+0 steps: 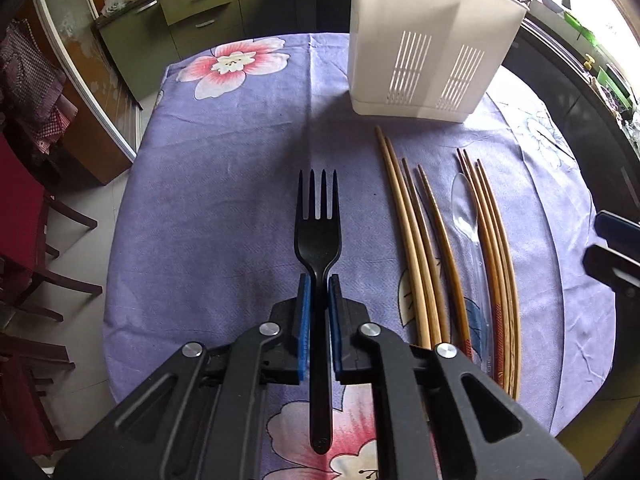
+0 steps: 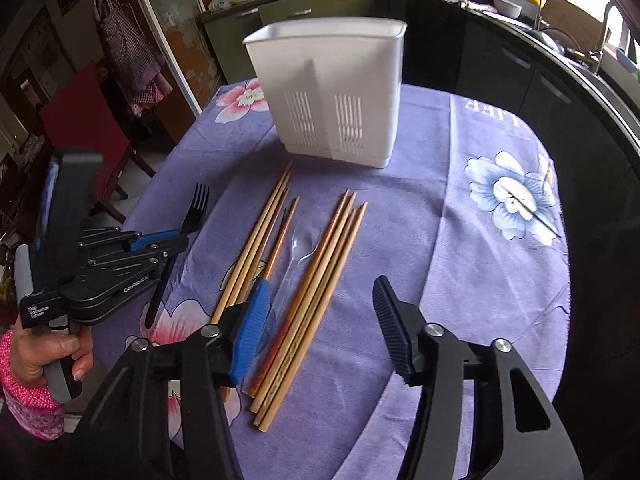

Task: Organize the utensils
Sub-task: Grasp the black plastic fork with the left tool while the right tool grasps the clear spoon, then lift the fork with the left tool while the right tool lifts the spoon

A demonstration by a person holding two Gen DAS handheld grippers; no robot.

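Black fork [image 1: 318, 236] neck clamped between left gripper [image 1: 318, 292] fingers, tines forward

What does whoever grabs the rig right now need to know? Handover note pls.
Left gripper: shut on the black plastic fork, tines toward the white utensil holder.
Right gripper: open, holding nothing, above the wooden chopsticks.
Chopsticks and a clear plastic spoon lie on the purple floral tablecloth.
Done: fork gripped.
Left: fork, chopsticks and spoon into the holder, whose inside isn't visible.
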